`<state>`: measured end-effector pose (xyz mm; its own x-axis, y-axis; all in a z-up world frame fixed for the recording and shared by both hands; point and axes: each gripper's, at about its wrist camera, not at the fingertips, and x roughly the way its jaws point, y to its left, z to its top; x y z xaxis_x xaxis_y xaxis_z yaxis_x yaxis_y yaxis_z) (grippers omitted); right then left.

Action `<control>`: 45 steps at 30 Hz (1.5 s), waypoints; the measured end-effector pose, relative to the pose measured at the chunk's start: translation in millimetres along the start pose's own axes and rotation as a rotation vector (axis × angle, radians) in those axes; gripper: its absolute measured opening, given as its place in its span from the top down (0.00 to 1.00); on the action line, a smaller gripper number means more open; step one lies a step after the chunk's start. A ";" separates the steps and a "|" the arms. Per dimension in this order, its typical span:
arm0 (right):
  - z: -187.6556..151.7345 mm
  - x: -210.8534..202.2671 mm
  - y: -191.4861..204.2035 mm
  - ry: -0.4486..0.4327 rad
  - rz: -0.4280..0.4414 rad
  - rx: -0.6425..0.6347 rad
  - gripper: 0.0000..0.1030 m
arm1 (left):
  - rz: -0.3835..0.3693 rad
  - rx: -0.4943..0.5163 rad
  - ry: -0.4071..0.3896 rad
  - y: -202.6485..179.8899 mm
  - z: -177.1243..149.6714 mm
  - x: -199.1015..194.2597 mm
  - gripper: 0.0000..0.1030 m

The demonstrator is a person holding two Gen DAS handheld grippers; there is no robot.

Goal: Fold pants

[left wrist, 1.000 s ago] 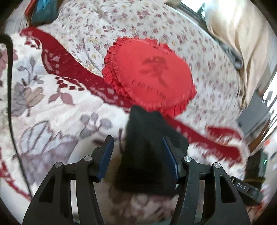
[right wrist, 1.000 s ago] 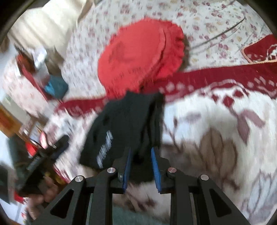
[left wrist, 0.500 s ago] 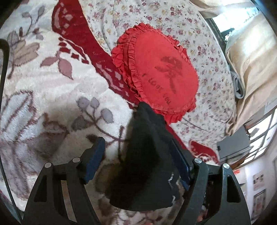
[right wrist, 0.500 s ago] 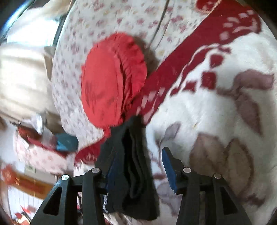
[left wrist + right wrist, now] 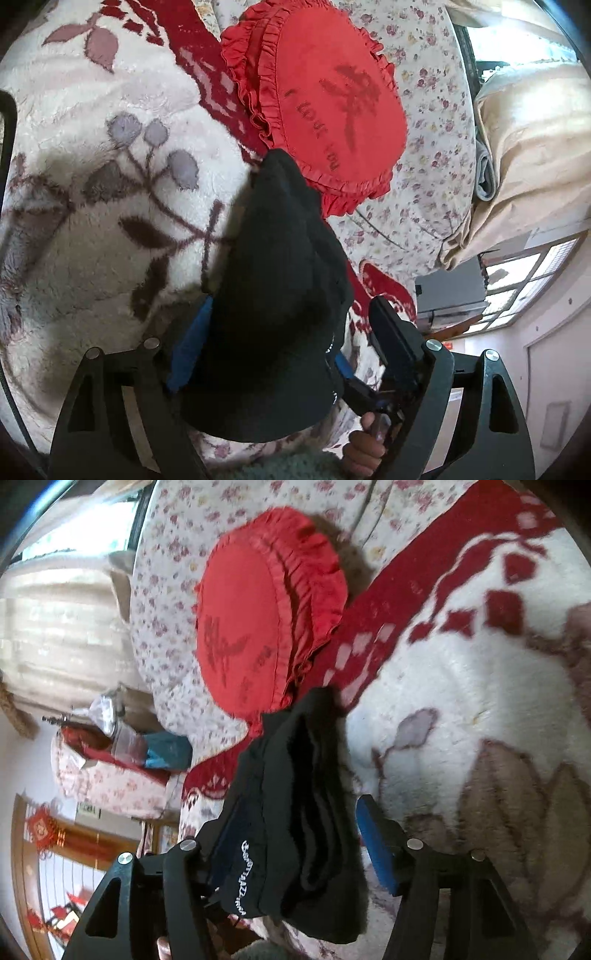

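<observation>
The black pants (image 5: 280, 295) lie folded into a narrow bundle on the fluffy floral blanket (image 5: 110, 221), their far end touching a red frilled cushion (image 5: 332, 110). My left gripper (image 5: 291, 306) straddles the near end with its jaws opening, and the cloth drapes over its left blue pad (image 5: 188, 350). In the right wrist view the pants (image 5: 295, 812) show white lettering along one edge. My right gripper (image 5: 291, 812) also has its jaws opening around them. Its right blue pad (image 5: 373, 842) stands just clear of the cloth, and its left finger is partly hidden under the fold.
The red cushion (image 5: 258, 627) leans on a small-flowered quilt (image 5: 436, 166). Beige curtains (image 5: 524, 147) and a window hang beyond the bed's edge. A person's hand (image 5: 364, 446) holds the other gripper. Clutter and a blue bag (image 5: 166, 753) sit past the bed.
Both grippers sank toward the blanket and rolled. Their jaws spread from a tight hold on the pants to a wide stance, and the bundle now rests on the blanket.
</observation>
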<state>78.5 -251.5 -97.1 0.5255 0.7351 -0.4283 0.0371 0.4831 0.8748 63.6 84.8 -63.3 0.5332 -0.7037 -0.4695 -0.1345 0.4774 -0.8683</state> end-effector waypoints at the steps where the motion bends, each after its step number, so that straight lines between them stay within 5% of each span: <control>1: -0.2 7.3 1.1 0.032 -0.002 -0.004 0.41 | 0.000 0.001 0.003 -0.2 -0.3 1.5 0.18; 4: -0.9 23.4 6.3 0.101 -0.017 -0.043 0.41 | 0.036 0.004 0.026 1.0 -3.1 6.9 0.18; 6: -1.3 28.0 7.6 0.118 -0.036 -0.060 0.41 | 0.126 0.027 0.035 1.3 -6.3 9.6 0.46; 9: -1.6 30.7 6.4 0.135 -0.058 -0.068 0.55 | 0.163 0.043 0.025 1.3 -10.1 6.6 0.61; 11: -3.4 33.8 5.4 0.168 -0.049 -0.065 0.68 | 0.195 0.064 0.002 -3.6 -17.6 -1.6 0.64; 15: -17.3 47.8 25.1 0.273 -0.032 -0.179 0.69 | 0.243 0.071 -0.059 -2.8 -33.1 -24.0 0.65; 17: -20.8 53.2 29.4 0.272 -0.096 -0.207 0.69 | 0.252 0.056 -0.031 1.3 -30.1 -17.0 0.60; 18: -20.0 53.6 27.3 0.265 -0.109 -0.196 0.69 | 0.270 0.044 -0.012 3.7 -27.5 -12.5 0.48; 22: -16.7 47.7 18.5 0.239 -0.106 -0.144 0.66 | 0.304 0.062 -0.009 0.6 -28.4 -7.1 0.41; 27: -18.4 -4.9 28.5 -0.010 -0.172 -0.169 0.64 | 0.453 0.270 -0.067 -30.2 -43.7 -6.8 0.01; 30: -28.9 -32.3 34.1 -0.079 -0.158 -0.192 0.63 | 0.556 0.418 -0.140 -50.6 -61.2 -11.0 0.01; 35: -71.2 -53.9 49.2 -0.011 -0.171 -0.325 0.63 | 0.698 0.613 -0.259 -75.9 -100.9 -23.7 0.01; 45: -109.5 -39.1 66.3 0.058 -0.369 -0.549 0.63 | 0.756 0.634 -0.243 -75.4 -107.6 -24.1 0.01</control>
<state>-32.7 -196.2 -47.3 0.5140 0.4918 -0.7028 -0.2403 0.8691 0.4324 -28.9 9.2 -3.7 0.6566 -0.0093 -0.7541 -0.0772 0.9938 -0.0795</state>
